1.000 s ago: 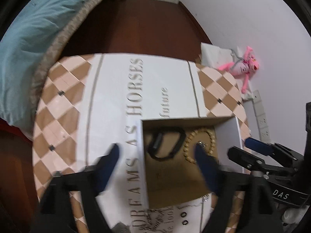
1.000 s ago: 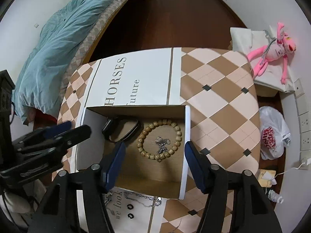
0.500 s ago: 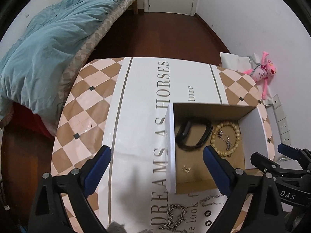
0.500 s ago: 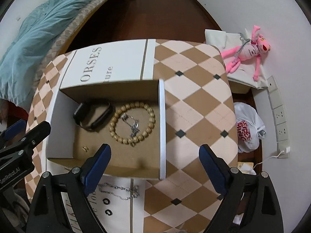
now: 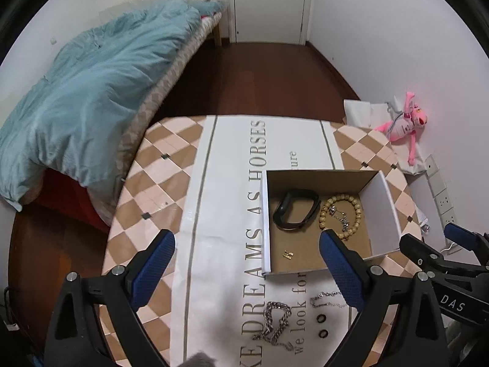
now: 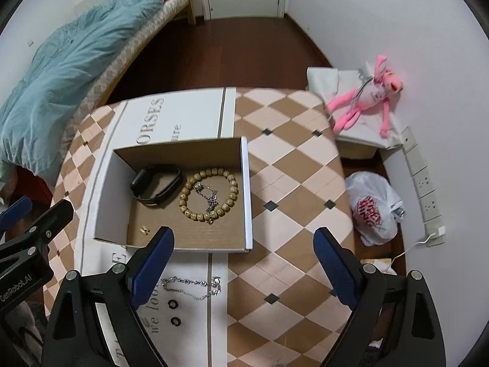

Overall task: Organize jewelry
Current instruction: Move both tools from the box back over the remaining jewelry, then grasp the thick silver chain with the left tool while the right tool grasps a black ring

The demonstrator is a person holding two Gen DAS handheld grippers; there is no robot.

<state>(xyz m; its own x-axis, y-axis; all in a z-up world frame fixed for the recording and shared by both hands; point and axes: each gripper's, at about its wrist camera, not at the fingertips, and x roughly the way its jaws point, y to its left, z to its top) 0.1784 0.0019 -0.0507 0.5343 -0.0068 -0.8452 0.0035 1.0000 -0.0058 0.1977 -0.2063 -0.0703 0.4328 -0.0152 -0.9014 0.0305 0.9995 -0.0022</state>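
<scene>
A shallow cardboard box sits on the table. In it lie a black wristband, a wooden bead bracelet with a small silver piece inside its ring, and a tiny gold earring. In front of the box lie a thick silver chain, a thin silver chain and two small black rings. My left gripper and right gripper hang above the table, both open and empty.
The table wears a checkered cloth with a white lettered runner. A bed with a blue duvet stands at the left. A pink plush toy, a white plastic bag and wall sockets are at the right.
Both grippers have drawn back and up from the box, and their jaws stand wider apart. The silver piece lies inside the bead bracelet. More of the room shows.
</scene>
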